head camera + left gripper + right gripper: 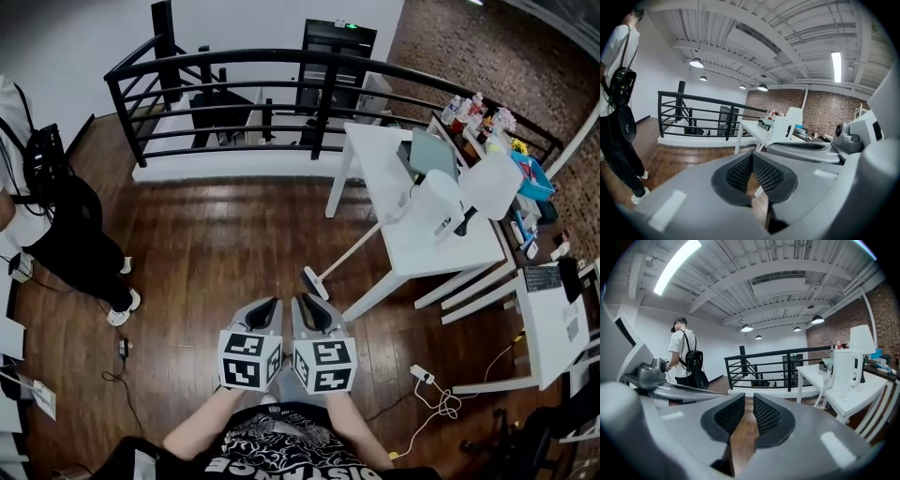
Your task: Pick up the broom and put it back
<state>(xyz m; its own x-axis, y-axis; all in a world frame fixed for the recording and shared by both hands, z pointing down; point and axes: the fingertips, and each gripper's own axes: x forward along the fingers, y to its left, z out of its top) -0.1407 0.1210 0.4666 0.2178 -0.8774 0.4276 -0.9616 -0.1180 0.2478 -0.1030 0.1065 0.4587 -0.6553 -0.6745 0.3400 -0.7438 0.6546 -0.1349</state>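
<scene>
Right hand-held gripper [312, 306], wooden floor [214, 246], white table [373, 157], black railing [234, 64]

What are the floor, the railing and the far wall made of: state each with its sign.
Floor: apparently wood, dark glossy planks with visible seams. Railing: likely metal, slim black-painted bars. Far wall: brick, reddish and matte, with a mortar pattern.

The broom [361, 246] is white, like the surface [375, 155]. The floor [216, 253] is dark brown planking, the railing [326, 103] black, the wall [469, 47] red-brown brick. The left gripper [265, 312] and right gripper [315, 312] are grey, with black-and-white square markers.
</scene>
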